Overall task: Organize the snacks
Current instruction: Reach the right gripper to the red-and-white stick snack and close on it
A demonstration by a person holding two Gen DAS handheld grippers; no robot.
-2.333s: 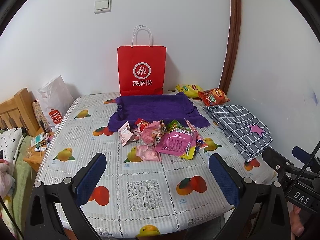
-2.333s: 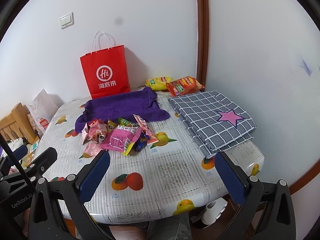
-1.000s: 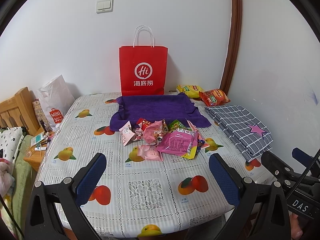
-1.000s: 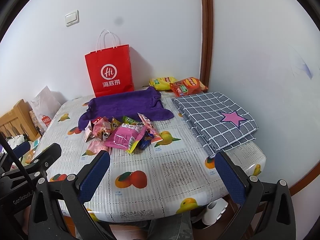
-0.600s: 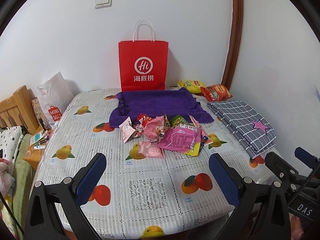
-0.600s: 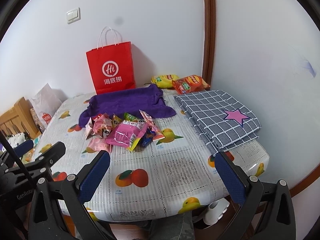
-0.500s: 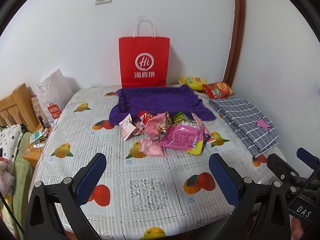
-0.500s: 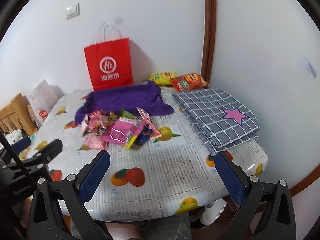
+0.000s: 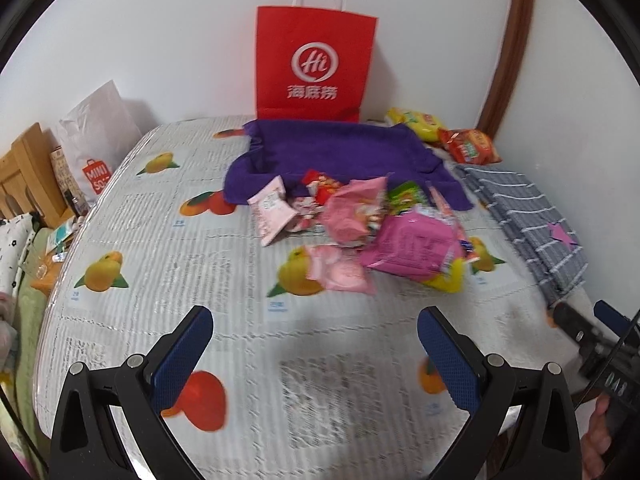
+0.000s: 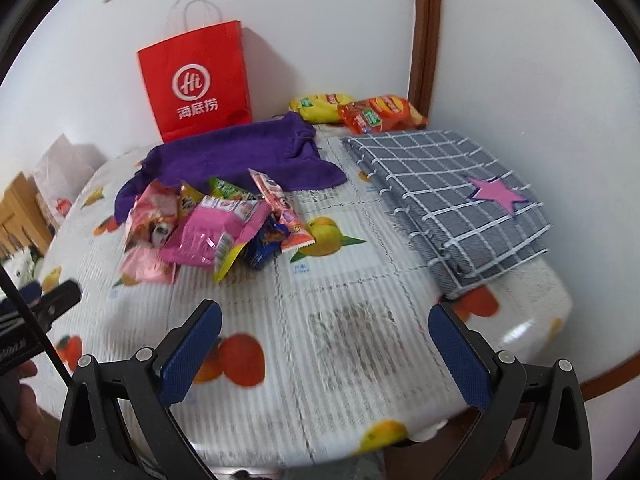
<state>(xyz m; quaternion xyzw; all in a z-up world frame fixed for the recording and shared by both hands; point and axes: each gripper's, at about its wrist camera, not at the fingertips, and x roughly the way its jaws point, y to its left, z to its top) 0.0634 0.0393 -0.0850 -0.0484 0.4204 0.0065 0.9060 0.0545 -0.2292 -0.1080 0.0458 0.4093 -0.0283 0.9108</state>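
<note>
Table (image 9: 168, 240) w/ snack pile (image 9: 360, 224), purple towel (image 9: 340, 152) behind, red bag (image 9: 316, 64).

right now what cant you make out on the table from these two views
- Inside of the red paper bag: both views show only its front, so its contents are hidden.
- Print on the big pink packet: motion blur in both views, unreadable.
- Blue wrapper: mostly buried under the pile in the right wrist view.
- Snacks under the pile: overlapping packets hide how many there are.
- Yellow bag and orange bag: too small to read.
</note>
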